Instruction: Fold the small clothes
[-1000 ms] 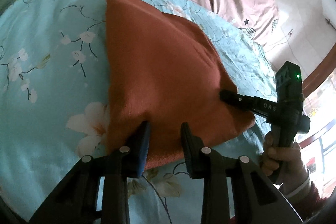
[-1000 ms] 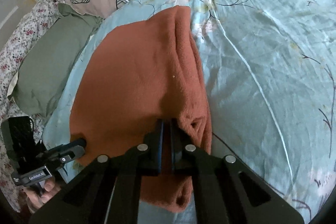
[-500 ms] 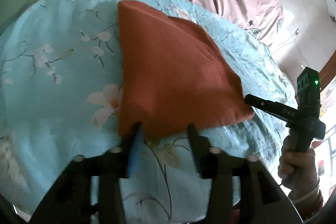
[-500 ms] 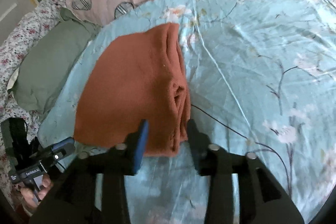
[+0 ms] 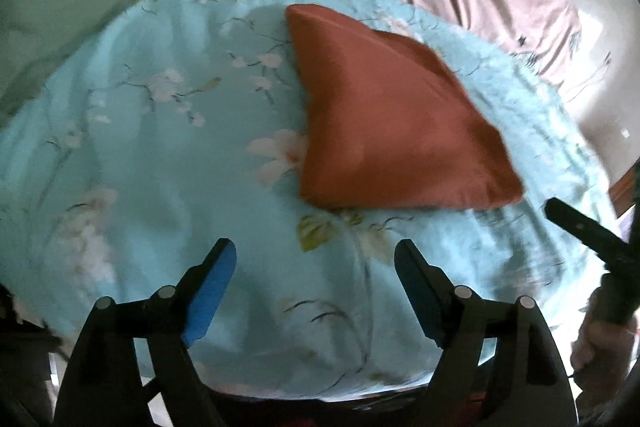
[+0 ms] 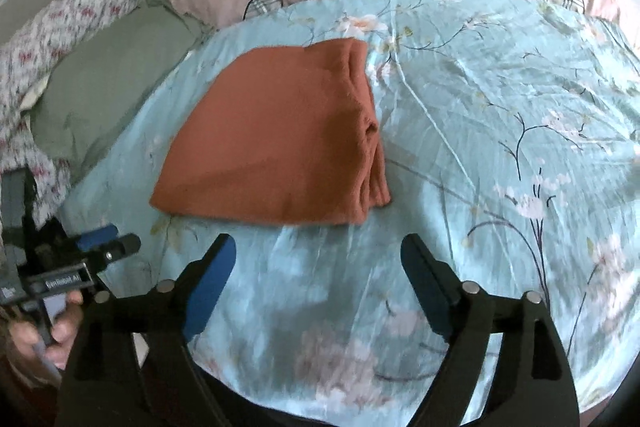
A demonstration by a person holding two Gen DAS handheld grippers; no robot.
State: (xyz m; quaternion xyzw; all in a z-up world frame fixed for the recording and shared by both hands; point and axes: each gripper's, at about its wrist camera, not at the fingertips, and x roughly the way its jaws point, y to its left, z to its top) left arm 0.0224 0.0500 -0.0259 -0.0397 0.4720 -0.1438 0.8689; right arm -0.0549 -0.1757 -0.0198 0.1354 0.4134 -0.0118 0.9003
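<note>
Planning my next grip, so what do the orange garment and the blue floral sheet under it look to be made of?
The orange garment looks like a soft, matte knit, perhaps fleece or wool: fuzzy surface, thick rounded folds at its edge. The blue floral sheet looks like thin, smooth woven fabric, perhaps cotton or polyester: fine creases and a faint sheen.

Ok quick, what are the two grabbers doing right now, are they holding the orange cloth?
Left gripper: jaws opening, nothing between them; the orange cloth lies free on the bed.
Right gripper: jaws opening, empty too, short of the cloth.
</note>
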